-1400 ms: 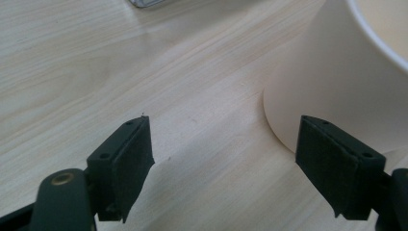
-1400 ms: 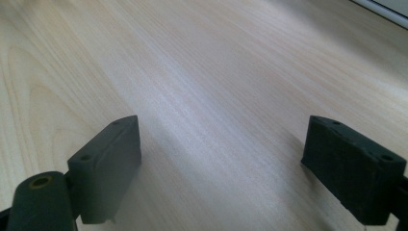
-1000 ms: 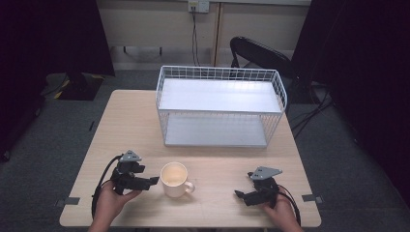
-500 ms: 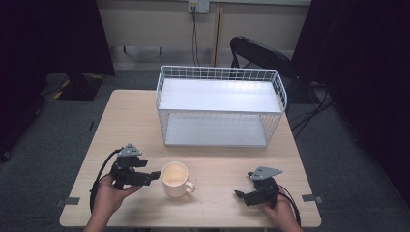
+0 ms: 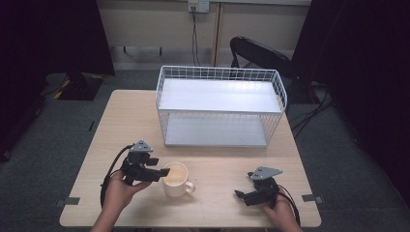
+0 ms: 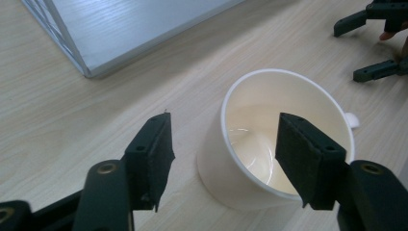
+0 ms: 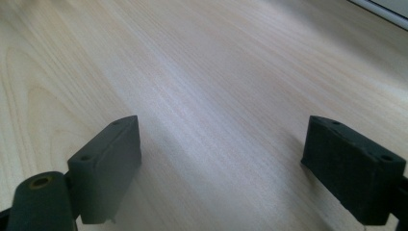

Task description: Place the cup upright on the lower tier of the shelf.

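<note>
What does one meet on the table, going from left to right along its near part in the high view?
Left gripper → white mug → right gripper. The wire shelf rack stands farther back, so it is left out of this order.

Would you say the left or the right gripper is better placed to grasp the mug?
Left. The left gripper straddles the mug wall, closing. The right gripper rests apart.

Overhead light brightens the table [image 5: 217, 164] — dark, dim surroundings; soft shadows, slight blur at the gripper views' lower edges.
</note>
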